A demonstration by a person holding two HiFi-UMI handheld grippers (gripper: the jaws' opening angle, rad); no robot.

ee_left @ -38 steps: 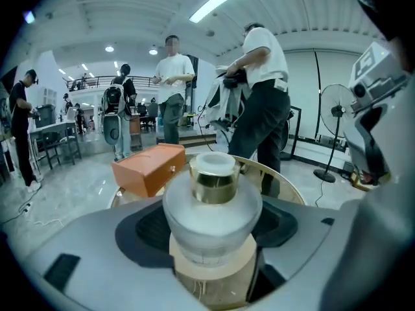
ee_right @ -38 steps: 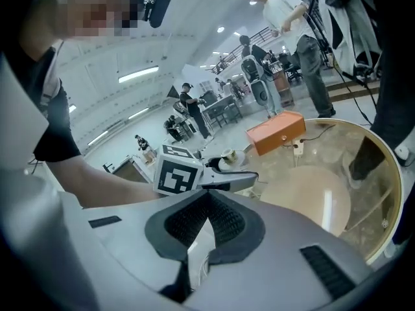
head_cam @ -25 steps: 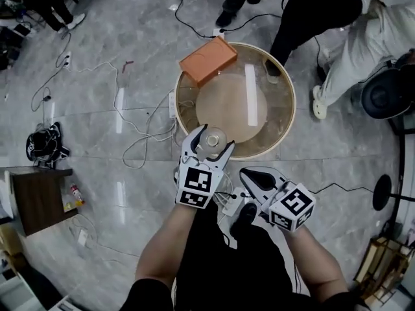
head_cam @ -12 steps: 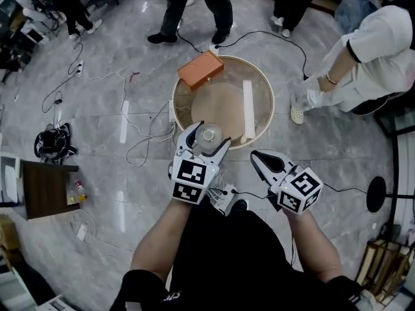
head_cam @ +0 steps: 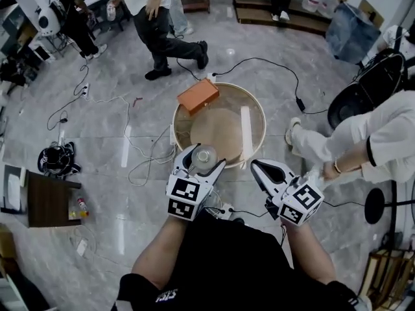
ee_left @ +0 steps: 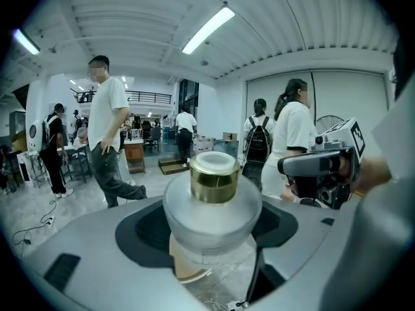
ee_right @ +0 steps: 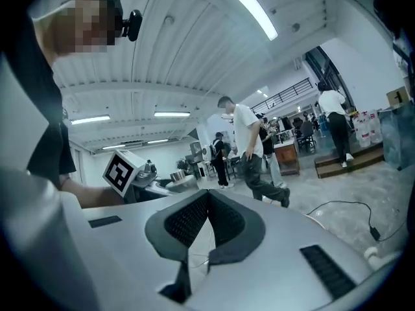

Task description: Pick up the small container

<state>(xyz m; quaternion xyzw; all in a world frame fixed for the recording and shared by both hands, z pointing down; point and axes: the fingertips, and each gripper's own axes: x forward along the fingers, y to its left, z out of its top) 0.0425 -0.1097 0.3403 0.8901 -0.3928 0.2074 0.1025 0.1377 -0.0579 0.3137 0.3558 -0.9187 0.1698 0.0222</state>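
Observation:
The small container [head_cam: 203,155], a clear rounded jar with a gold cap [ee_left: 214,177], is clamped between the jaws of my left gripper [head_cam: 201,159]. It is held in the air over the near edge of the round wooden table [head_cam: 259,118]. In the left gripper view the small container [ee_left: 211,209] fills the middle, cap pointing away, with my left gripper [ee_left: 211,232] shut around its body. My right gripper [head_cam: 262,170] hangs to the right of it, just off the table's near right edge. The right gripper [ee_right: 207,203] has its jaws together with nothing between them.
An orange box [head_cam: 198,96] lies on the table's far left rim and a white strip [head_cam: 246,125] on its right side. Cables [head_cam: 146,151] trail over the marble floor. A dark side table [head_cam: 48,203] stands at left. People [head_cam: 159,24] stand round about, a person's arm [head_cam: 363,148] close at right.
The table looks smaller and farther below both grippers than a second ago. The left gripper has kept the container throughout. The people around have shifted places.

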